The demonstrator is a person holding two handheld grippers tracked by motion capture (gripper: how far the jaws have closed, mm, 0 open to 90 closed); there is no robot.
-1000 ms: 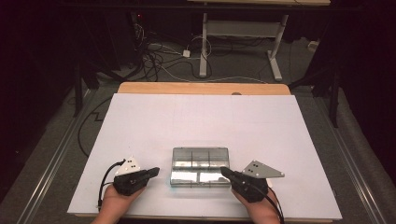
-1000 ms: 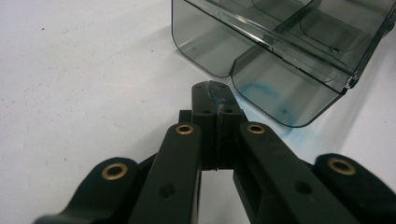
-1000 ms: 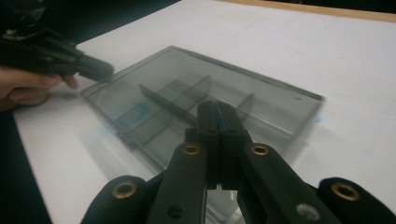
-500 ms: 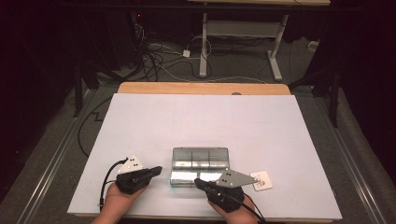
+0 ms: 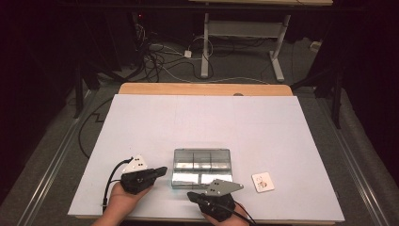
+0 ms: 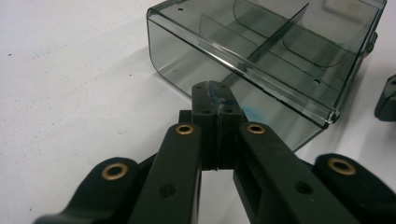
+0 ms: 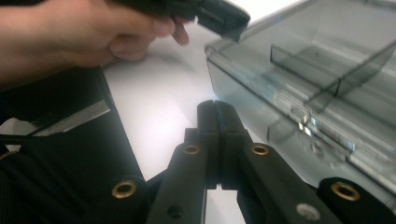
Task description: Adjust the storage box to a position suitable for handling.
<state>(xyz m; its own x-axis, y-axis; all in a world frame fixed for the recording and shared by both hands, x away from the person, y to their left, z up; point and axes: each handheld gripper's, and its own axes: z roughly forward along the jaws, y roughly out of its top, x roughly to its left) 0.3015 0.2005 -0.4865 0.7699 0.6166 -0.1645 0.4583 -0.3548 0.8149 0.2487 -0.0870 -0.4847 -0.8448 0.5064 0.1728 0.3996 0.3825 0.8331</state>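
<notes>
White card (image 5: 263, 181) lies near clear box (image 5: 202, 166), well apart.

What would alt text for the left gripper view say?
Two black jaws of the left gripper, pressed shut with nothing between them, point at the near corner of a clear, smoky plastic box with dividers inside. It sits on a white table.
</notes>
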